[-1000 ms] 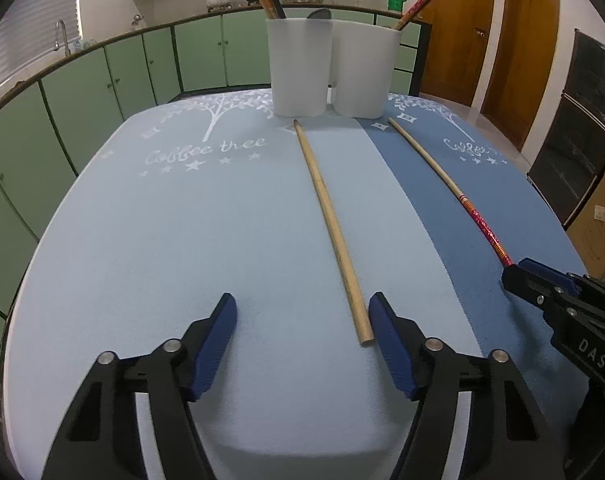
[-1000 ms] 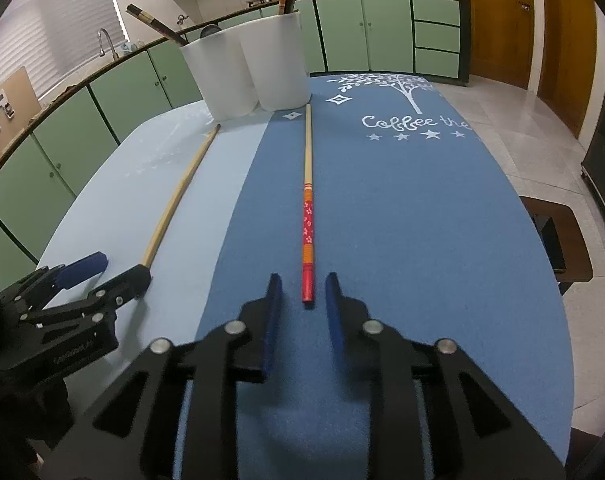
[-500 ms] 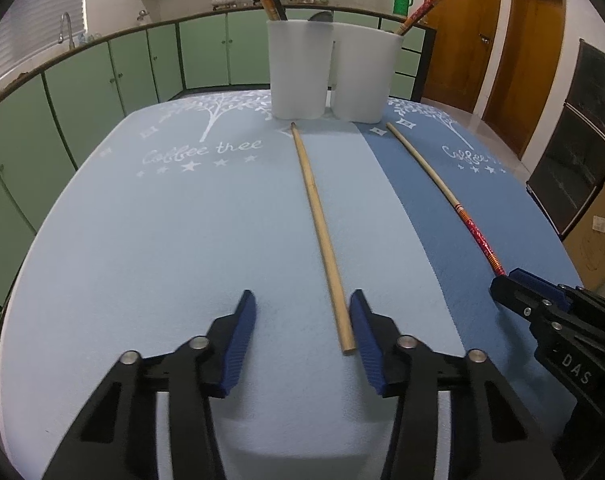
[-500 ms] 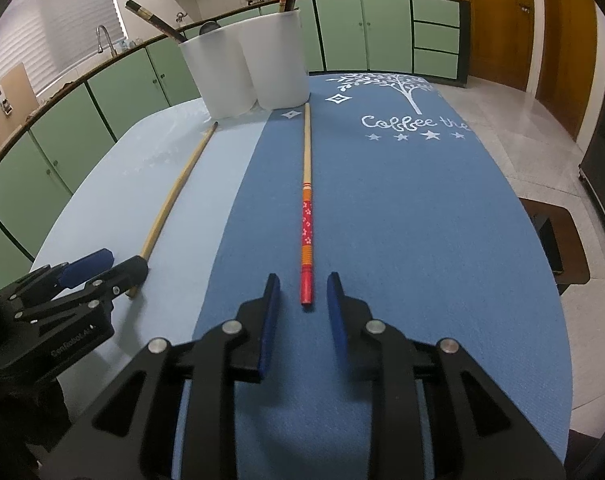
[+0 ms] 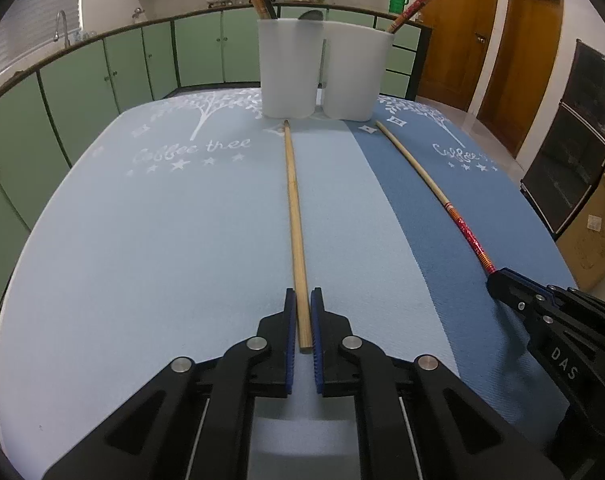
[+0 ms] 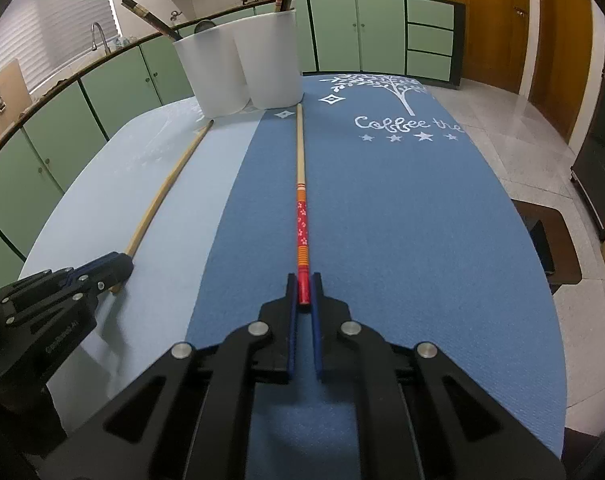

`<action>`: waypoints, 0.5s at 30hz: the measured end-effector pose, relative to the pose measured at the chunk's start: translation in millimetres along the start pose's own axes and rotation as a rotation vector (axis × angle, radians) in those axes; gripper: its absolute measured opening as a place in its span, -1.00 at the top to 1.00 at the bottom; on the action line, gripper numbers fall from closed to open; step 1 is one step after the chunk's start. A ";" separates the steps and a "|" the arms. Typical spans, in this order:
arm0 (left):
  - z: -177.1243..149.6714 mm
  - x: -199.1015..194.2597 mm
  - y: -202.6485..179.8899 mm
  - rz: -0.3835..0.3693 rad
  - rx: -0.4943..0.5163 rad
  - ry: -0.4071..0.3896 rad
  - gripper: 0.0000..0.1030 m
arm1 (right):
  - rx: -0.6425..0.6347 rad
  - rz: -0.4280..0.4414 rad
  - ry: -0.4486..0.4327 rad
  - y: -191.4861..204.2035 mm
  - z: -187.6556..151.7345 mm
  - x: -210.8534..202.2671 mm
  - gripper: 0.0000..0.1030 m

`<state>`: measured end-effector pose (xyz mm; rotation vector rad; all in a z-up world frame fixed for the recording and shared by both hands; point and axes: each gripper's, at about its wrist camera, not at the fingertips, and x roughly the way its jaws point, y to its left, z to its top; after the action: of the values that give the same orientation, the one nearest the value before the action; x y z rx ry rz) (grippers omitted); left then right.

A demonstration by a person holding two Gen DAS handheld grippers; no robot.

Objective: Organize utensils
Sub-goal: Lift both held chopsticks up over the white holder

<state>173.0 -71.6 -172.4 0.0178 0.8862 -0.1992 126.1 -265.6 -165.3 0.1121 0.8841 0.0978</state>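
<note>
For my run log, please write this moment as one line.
left tongs: shut on plain chopstick | right tongs: shut on red-ended chopstick | both lying on mat

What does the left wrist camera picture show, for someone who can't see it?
The left tool is shut on the near end of a plain wooden chopstick lying on a blue tablecloth. The stick points toward two white cups holding more chopsticks. At the right edge, the right tool grips a red-handled chopstick.
</note>
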 end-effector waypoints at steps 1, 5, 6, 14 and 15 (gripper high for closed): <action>-0.2 -0.5 0.5 -0.001 -0.001 0.000 0.86 | 0.001 0.001 0.000 -0.1 0.3 -0.1 0.90; -0.1 -4.1 2.9 0.001 -0.002 -0.007 0.86 | 0.004 0.000 -0.003 -0.6 0.4 -2.5 0.90; 0.3 -6.3 3.5 0.003 0.000 -0.012 0.87 | 0.005 -0.001 -0.004 -1.2 0.5 -3.6 0.90; 5.5 -40.0 8.1 0.002 0.014 -0.072 0.87 | -0.010 -0.021 -0.056 -2.0 6.0 -30.4 0.90; 7.1 -45.6 8.8 0.001 0.013 -0.083 0.87 | -0.011 -0.023 -0.061 -1.9 6.8 -33.0 0.90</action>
<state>152.0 -56.1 -133.3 0.0220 0.8017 -0.2036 110.6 -272.3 -136.0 0.0943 0.8237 0.0777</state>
